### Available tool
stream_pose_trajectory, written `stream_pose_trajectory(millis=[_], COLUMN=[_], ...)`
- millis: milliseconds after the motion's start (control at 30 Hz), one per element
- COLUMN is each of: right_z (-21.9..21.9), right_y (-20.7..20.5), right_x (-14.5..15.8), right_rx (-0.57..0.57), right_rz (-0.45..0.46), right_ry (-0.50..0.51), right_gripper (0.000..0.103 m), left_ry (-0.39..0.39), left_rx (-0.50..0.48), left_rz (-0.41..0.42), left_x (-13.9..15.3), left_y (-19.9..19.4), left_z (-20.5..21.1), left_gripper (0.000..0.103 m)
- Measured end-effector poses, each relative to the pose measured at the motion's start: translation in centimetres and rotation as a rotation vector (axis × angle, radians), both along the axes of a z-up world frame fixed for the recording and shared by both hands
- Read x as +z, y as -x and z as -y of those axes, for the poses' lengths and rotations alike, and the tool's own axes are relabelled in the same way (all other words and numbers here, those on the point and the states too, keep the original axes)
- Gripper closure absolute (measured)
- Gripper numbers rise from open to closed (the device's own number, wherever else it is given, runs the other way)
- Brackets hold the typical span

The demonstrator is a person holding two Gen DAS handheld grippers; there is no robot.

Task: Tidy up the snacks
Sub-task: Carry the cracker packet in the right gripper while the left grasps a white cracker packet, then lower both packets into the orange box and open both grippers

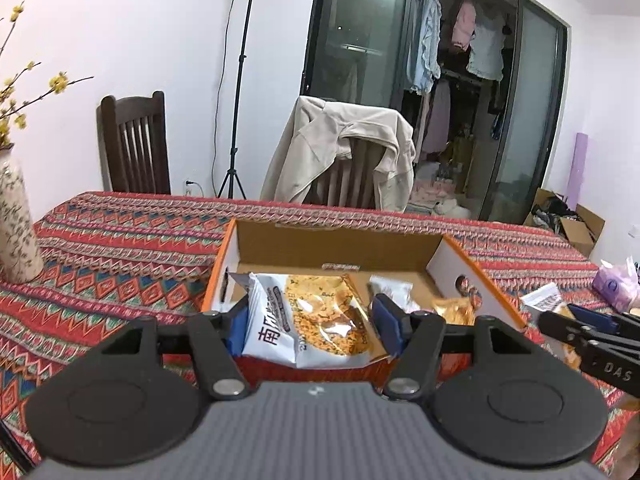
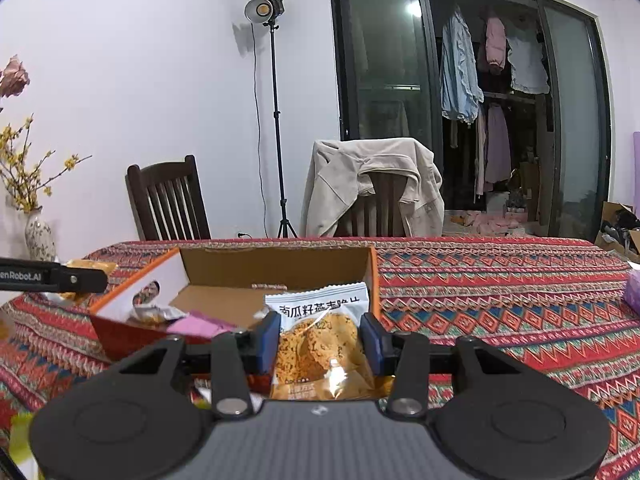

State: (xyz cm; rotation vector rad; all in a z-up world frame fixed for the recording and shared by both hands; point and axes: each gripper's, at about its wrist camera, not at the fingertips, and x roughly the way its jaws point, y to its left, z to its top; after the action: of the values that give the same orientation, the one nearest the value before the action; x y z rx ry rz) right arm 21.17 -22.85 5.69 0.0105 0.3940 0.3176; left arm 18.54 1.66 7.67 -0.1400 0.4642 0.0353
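My left gripper (image 1: 313,326) is shut on a white packet of orange crisps (image 1: 320,308), held above the near edge of an open cardboard box with an orange rim (image 1: 340,246). In the box lie a small white packet (image 1: 390,286) and a golden packet (image 1: 456,308). My right gripper (image 2: 320,340) is shut on a similar white and clear packet of oat crisps (image 2: 320,336), held upright in front of the box (image 2: 276,266). A silver packet (image 2: 156,314) and a pink packet (image 2: 200,326) lie inside the box. Each gripper shows at the edge of the other's view: the right gripper (image 1: 592,326), the left gripper (image 2: 80,278).
A red patterned cloth covers the table (image 2: 500,300). A flowered vase (image 1: 16,216) stands at the far left, a purple tissue pack (image 1: 616,284) at the right edge. Behind the table are two wooden chairs, one draped with a beige jacket (image 1: 340,152), and a light stand (image 2: 276,120).
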Motion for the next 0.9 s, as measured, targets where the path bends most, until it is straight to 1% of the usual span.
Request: stream_pose_trajectory(millis=[200, 367, 500, 667, 800, 900], right_z=[-2.4, -4.4, -5.7, -6.7, -6.7, -6.6], right_y=[-2.8, -5.2, -7.2, -9.3, -9.8, -10.3], right_x=[1.1, 1.4, 1.1, 0.2, -1.2, -2.3], right_rx=[0.000, 0.000, -0.012, -0.037, -0.040, -0.027], right_rz=[-0.001, -0.010, -0.022, -0.031, -0.019, -0.036], right_ry=[0.001, -0.005, -0.012, -0.013, -0.023, -0.040], right_gripper=[0.060, 0.060, 0.060, 0.060, 0.060, 0.060], left_ry=[0.015, 0.035, 0.036, 0.029, 0.025, 0.019], left_rx=[0.012, 0.052, 0.092, 0.137, 0.144, 0.143], left_rz=[0.009, 0.011, 0.021, 0.028, 0.016, 0.005], left_x=[0.5, 0.5, 0.5, -0.7, -2.1, -2.6], left_y=[-2.6, -5.1, -7.1, -8.9, -9.5, -9.8], left_z=[0.2, -0.4, -0.8, -1.5, -1.9, -2.1], left_gripper=[0.039, 0.040, 0.040, 0.040, 0.040, 0.040])
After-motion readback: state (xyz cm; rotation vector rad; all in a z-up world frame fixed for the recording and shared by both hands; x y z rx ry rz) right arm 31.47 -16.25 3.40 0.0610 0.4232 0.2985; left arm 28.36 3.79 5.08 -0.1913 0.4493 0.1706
